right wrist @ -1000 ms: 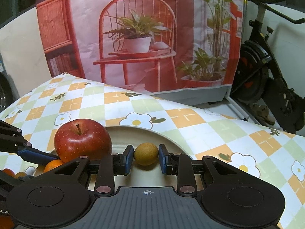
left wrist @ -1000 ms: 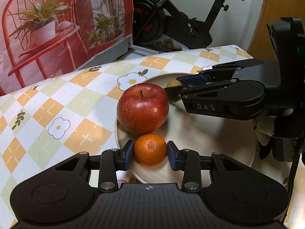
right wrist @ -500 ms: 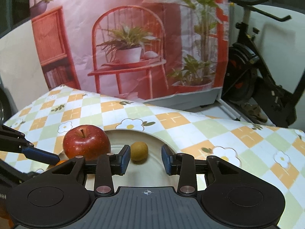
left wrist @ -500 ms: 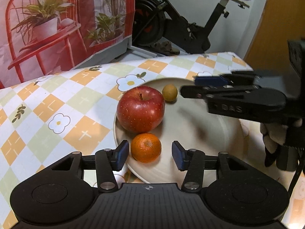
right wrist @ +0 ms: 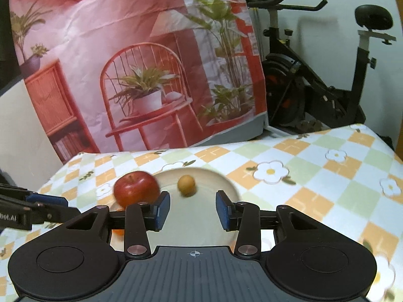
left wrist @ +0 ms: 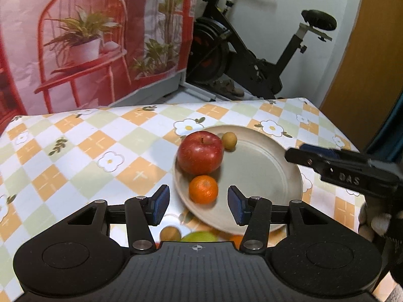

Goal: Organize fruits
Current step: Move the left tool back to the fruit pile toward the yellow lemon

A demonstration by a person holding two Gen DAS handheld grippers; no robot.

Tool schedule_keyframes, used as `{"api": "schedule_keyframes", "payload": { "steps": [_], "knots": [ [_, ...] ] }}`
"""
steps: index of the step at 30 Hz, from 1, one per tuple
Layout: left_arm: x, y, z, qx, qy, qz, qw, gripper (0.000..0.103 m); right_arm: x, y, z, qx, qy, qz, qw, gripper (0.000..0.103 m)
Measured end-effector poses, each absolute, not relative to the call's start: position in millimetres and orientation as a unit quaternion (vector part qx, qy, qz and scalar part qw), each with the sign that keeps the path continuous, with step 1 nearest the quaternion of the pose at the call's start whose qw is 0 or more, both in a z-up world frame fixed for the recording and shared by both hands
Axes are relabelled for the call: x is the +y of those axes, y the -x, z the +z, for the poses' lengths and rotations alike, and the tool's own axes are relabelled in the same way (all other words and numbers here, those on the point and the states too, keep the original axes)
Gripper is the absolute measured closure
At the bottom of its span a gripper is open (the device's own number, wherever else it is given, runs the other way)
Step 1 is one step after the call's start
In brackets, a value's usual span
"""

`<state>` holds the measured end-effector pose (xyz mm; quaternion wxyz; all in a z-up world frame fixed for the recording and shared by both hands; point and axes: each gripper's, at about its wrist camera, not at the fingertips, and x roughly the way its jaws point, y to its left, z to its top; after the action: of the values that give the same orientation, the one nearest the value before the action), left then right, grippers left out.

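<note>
- Three fruits sit on the plate [left wrist: 272, 176]: red apple [left wrist: 200, 151] at the far-left part, mandarin [left wrist: 203, 189] just in front of it at the near-left rim, small yellow-brown fruit [left wrist: 229, 140] beside the apple on the far side.
- Apple and mandarin look to be touching or nearly so; I cannot tell for the small fruit and the apple.
- My left tongs [left wrist: 199, 209] hang wide open and empty above the near rim of the plate, the mandarin showing between the blue pads but not gripped.
- My right tongs [right wrist: 192, 210] are also wide open and empty; the small fruit shows between their pads, well clear of both, on the plate.
- From the left wrist view, the right tongs reach in at the right edge, above the plate's right rim.
- Judgement: the plate is partly stocked; three pieces are placed, and most of its right half is bare.
- Left to do: more fruit shows under my left tongs on the tabletop [left wrist: 88, 151], near the plate's front edge: a small brownish one [left wrist: 170, 233], something green [left wrist: 200, 237] and an orange bit [left wrist: 236, 239], all partly hidden and blurred.
- Judgement: these likely go on the plate next; whether there are more out of sight I cannot say.
</note>
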<state>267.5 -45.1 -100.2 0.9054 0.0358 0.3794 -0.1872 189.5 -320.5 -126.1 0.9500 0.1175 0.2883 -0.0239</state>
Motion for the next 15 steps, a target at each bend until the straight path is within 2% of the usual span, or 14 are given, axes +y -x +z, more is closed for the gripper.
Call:
{"api": "schedule_keyframes", "payload": {
  "steps": [15],
  "knots": [
    [-6,-202,-89,0.348,0.02,-0.151,0.925,0.049,-277,-113,-124,0.269,-0.122,-0.023,0.955,0.064]
  ]
}}
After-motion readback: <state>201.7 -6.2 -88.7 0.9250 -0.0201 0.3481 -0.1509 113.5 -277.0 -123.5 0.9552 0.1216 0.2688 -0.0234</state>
